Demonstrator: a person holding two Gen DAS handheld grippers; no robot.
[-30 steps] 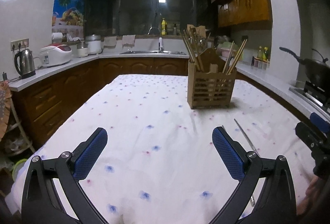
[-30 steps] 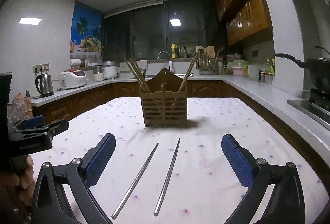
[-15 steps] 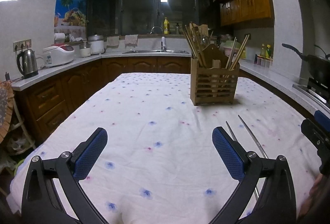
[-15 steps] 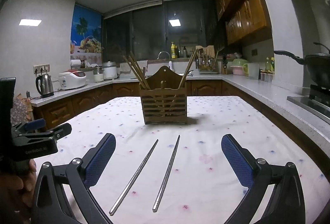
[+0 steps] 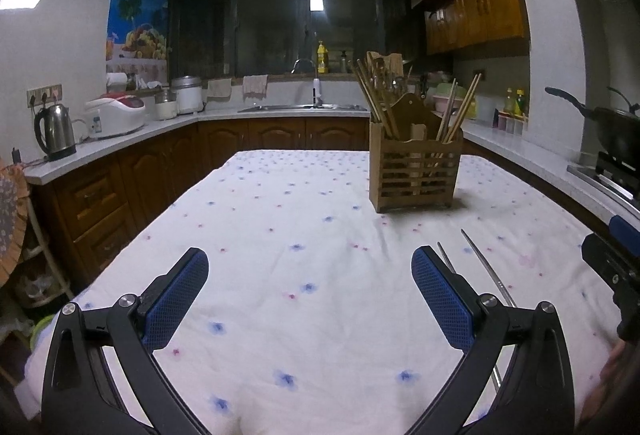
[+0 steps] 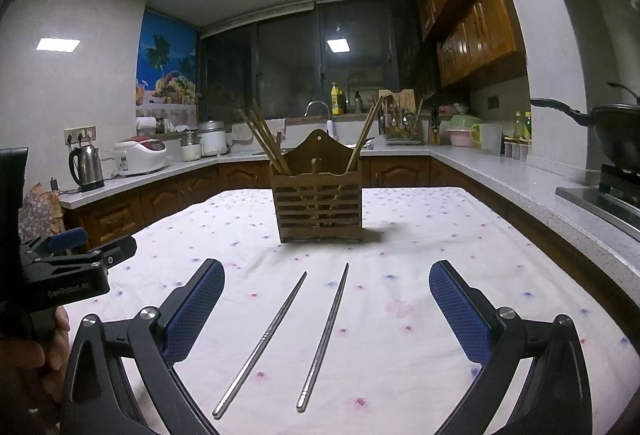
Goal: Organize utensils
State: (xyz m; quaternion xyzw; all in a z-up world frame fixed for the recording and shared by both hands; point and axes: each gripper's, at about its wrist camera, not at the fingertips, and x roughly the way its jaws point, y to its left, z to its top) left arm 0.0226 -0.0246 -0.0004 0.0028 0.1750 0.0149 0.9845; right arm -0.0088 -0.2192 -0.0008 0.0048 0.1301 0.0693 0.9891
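Both the left gripper (image 5: 306, 299) and right gripper (image 6: 326, 309) stay wide open and empty, the metal chopsticks (image 6: 296, 339) now seemingly slightly nearer.

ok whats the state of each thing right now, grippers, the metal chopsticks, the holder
left gripper: open, empty, above the tablecloth
right gripper: open, empty, the chopsticks lie ahead between its fingers
two metal chopsticks: flat on the cloth, side by side, apart, not gripped
wooden holder: upright, wooden chopsticks leaning inside
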